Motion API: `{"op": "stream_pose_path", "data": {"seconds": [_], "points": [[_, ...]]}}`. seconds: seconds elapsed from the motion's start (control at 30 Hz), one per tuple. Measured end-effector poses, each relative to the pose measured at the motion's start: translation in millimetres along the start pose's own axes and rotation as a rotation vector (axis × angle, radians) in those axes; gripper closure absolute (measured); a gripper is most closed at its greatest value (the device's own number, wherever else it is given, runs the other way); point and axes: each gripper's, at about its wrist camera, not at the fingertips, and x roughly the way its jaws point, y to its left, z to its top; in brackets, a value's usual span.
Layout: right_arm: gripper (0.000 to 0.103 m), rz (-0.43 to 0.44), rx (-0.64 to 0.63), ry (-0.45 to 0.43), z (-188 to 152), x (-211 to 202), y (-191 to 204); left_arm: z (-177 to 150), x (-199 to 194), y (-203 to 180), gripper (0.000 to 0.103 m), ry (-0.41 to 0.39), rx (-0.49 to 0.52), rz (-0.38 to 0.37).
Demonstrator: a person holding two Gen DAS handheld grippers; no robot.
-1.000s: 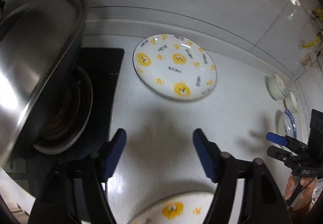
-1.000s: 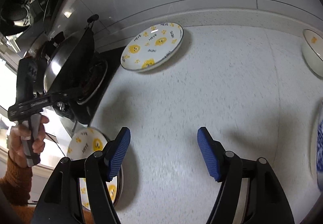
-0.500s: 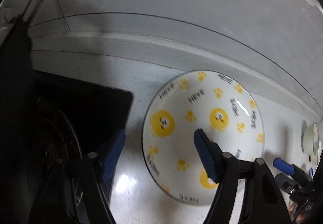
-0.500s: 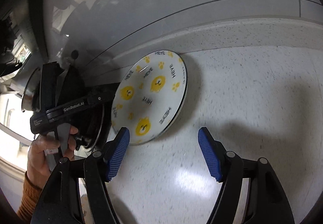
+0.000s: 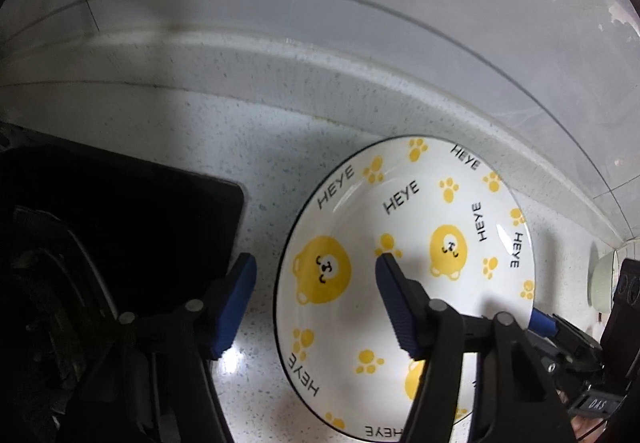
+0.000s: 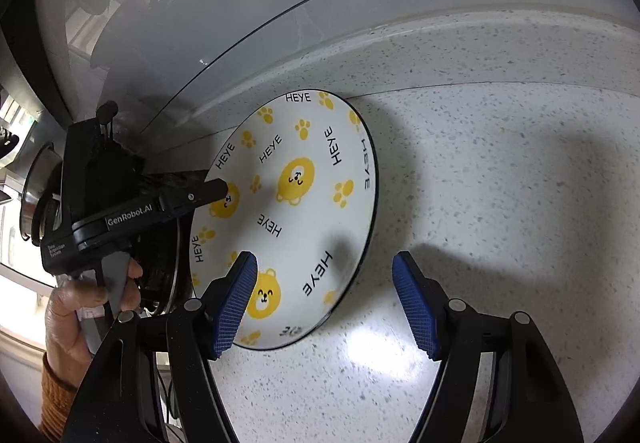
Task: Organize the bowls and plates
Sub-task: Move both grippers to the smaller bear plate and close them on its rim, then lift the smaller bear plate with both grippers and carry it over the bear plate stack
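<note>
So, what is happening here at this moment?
A person holds a pair of tongs in each hand over a speckled counter. Both close in on a plate with yellow bears, lying flat near the wall beside the stove. The left tongs straddle its left rim, open; the right tongs straddle the opposite rim, also open. Nothing is gripped yet.

Both grippers, left [image 5: 312, 307] and right [image 6: 324, 307], fingers spread wide, nothing between them, left hand [image 6: 86, 307] on its handle

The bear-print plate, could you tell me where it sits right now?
The bear-print plate lies on the speckled counter near the back wall, right of the black stove, with both open grippers straddling opposite edges.
</note>
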Motion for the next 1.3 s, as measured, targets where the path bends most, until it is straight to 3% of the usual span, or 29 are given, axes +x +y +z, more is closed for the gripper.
{"op": "stream_pose_path", "data": {"seconds": [0.23, 0.3, 0.43, 1.0, 1.2, 1.3], "points": [[0.063, 0.031, 0.036, 0.019, 11, 13, -10, 3, 7, 8, 0.063, -0.014, -0.019, -0.067], [0.067, 0.024, 0.032, 0.021, 13, 15, -10, 2, 8, 4, 0.071, -0.025, 0.005, -0.046], [0.084, -0.009, 0.025, 0.017, 14, 13, -16, -6, 6, -3, 0.074, -0.048, 0.053, -0.020], [0.088, -0.104, 0.013, 0.011, -30, -27, -33, -51, 4, -8, 0.086, 0.030, 0.112, -0.200], [0.088, -0.113, 0.025, -0.014, -52, -40, -30, -61, -16, -15, 0.088, 0.010, 0.145, -0.212], [0.088, -0.118, 0.026, -0.037, -60, -51, -21, -83, -40, -18, 0.088, -0.008, 0.158, -0.226]]}}
